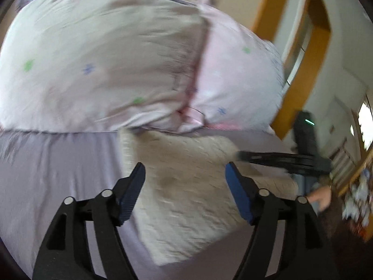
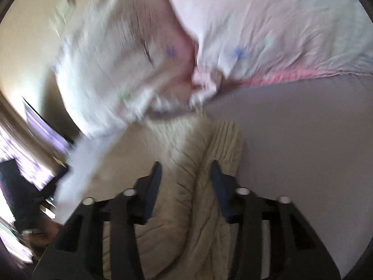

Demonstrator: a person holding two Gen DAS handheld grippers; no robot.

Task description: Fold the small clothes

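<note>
1. The thing being folded is a cream knit garment, chunky and textured, kind of a ribbed or cable pattern. It's lying on a lilac bedsheet, right up against the bottom edge of the pillows. Both views are pretty motion-blurred, so I can't tell what kind of garment it actually is.
2. In the right wrist view the same knit looks bunched into a long ridge with deep creases, with a ribbed edge showing near the top of it.
3. Left gripper hovers over the knit with its blue-padded fingers spread wide, nothing between them but the fabric below. Can't tell if the tips touch the cloth.
4. Right gripper is at a narrower gap, and the raised ridge of knit runs right between the two fingers. Whether it's actually pinching it, I can't tell through the blur.
5. From the left view, the right gripper comes in sideways with its tip at the garment's right edge.
6. Behind it all are two big pale pink pillows with little blue and green flower prints, plus a yellow wooden door frame off to the right.
</note>
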